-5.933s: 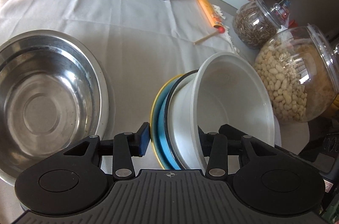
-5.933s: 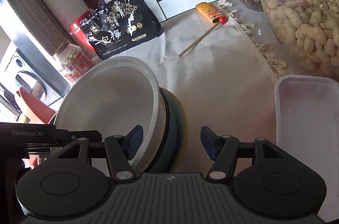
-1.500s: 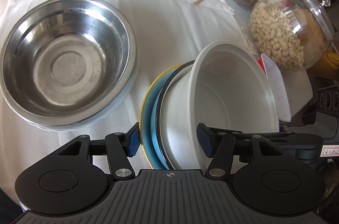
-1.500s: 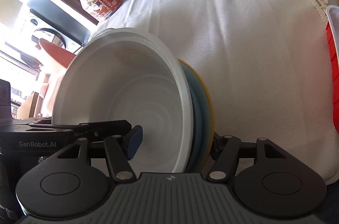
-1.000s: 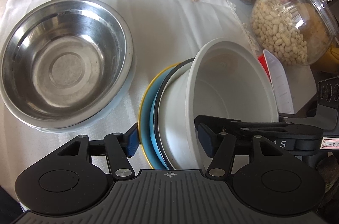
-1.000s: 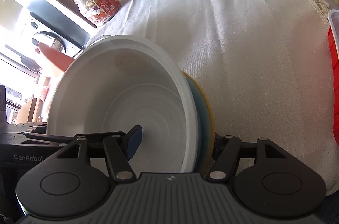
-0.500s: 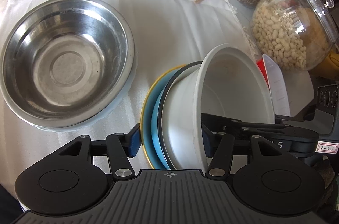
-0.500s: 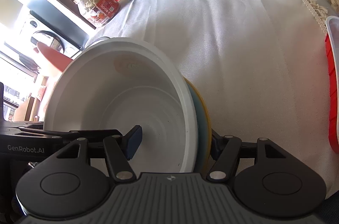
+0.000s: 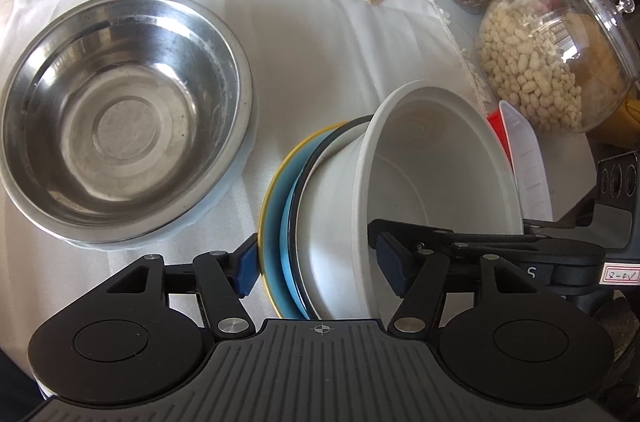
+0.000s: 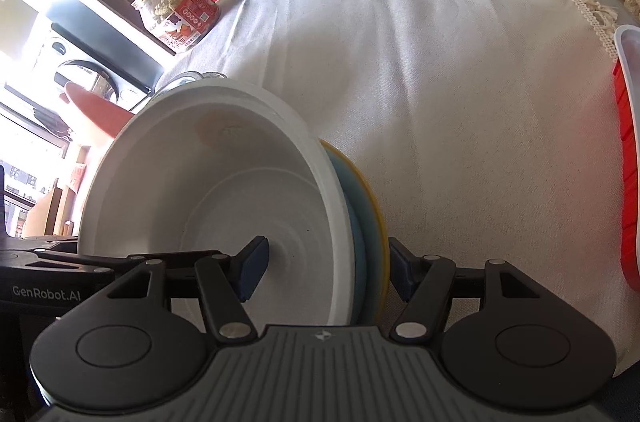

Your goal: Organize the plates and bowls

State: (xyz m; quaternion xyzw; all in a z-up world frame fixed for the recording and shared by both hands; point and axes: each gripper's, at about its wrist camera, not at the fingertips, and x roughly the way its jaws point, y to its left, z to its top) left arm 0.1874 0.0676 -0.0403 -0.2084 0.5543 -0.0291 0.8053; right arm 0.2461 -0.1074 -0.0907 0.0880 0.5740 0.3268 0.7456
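Left tongs (image 9: 317, 264), marked GenRobot.AI, have just spread around the stack (image 9: 336, 218); right tongs (image 10: 326, 268) pinch it

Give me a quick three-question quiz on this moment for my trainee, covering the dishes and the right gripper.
1. True or false: the steel bowl is nested in the dish stack that is held up on edge.
2. Which piece of the stack lies farthest from the mouth of the white bowl? A) blue plate B) yellow plate C) dark-rimmed dish
3. In a few words: what is the right gripper closed on?

Key
1. False: it sits apart from the stack.
2. B.
3. The dish stack, with one pad inside the white bowl and the other behind the yellow plate.
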